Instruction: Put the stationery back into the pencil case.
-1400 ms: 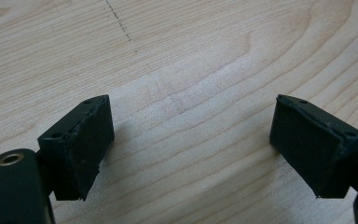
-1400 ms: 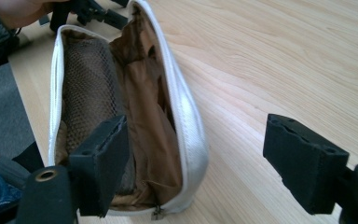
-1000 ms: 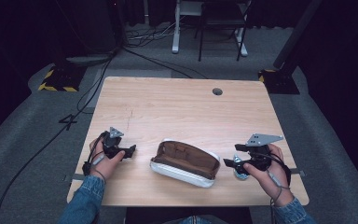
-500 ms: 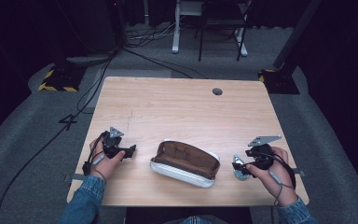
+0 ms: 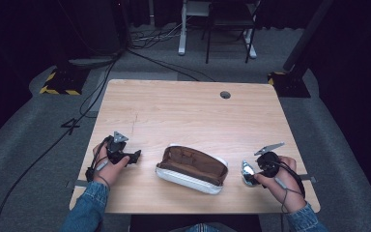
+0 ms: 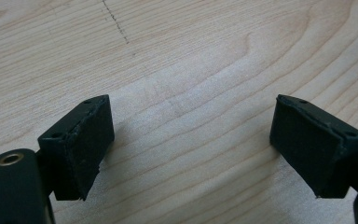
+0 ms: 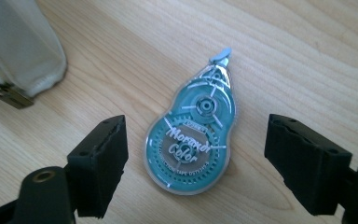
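Observation:
A teal see-through correction tape dispenser (image 7: 191,144) lies flat on the wooden table (image 5: 183,116), just right of the pouch (image 5: 192,168). My right gripper (image 7: 196,158) hovers over it, open, with one jaw on either side and neither touching it. From above, that gripper (image 5: 250,175) sits at the front right with the dispenser (image 5: 246,170) at its tips. The pouch is white outside, brown inside, and lies unzipped at the front centre. My left gripper (image 5: 136,155) rests open left of the pouch, and its jaws (image 6: 191,149) frame only bare wood.
The pouch's white corner (image 7: 23,51) and its zipper pull (image 7: 9,95) lie close to the left of the right gripper's jaws. A cable hole (image 5: 225,94) sits near the table's far edge. Cables and chair legs stand on the floor beyond the table.
My right gripper has tipped down and shifted slightly toward the front edge, over the tape dispenser. The left gripper and the pouch have stayed put.

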A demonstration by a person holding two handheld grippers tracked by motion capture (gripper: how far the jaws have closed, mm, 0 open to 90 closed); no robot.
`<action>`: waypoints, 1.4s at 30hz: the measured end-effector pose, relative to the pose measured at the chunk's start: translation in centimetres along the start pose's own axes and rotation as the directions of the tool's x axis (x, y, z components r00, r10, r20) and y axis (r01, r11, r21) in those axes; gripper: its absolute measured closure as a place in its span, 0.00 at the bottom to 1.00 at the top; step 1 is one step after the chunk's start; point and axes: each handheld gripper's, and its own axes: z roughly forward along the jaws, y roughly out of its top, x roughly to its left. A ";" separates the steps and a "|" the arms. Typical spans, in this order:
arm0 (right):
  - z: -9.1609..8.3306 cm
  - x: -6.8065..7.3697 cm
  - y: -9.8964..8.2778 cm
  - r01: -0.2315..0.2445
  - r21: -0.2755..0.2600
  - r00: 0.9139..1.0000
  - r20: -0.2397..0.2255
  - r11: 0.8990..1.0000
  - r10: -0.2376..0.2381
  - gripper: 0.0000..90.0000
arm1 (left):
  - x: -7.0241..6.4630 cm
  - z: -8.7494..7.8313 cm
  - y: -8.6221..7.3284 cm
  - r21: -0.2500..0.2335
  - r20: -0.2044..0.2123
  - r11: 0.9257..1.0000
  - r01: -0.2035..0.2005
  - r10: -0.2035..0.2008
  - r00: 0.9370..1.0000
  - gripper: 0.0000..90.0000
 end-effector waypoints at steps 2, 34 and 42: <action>0.3 -0.1 -0.1 -0.001 0.009 1.000 0.006 1.000 0.001 0.24 | 0.0 0.0 0.0 0.000 0.000 1.000 0.000 0.000 1.000 0.15; 1.9 0.1 -0.3 0.033 0.086 0.999 0.015 0.996 -0.034 0.44 | 0.0 0.0 0.0 -0.001 0.001 1.000 0.000 0.000 1.000 0.15; 1.9 0.1 -0.3 0.030 0.091 0.999 0.013 0.995 -0.032 0.44 | 0.0 0.0 0.0 -0.001 0.002 1.000 -0.004 0.004 1.000 0.15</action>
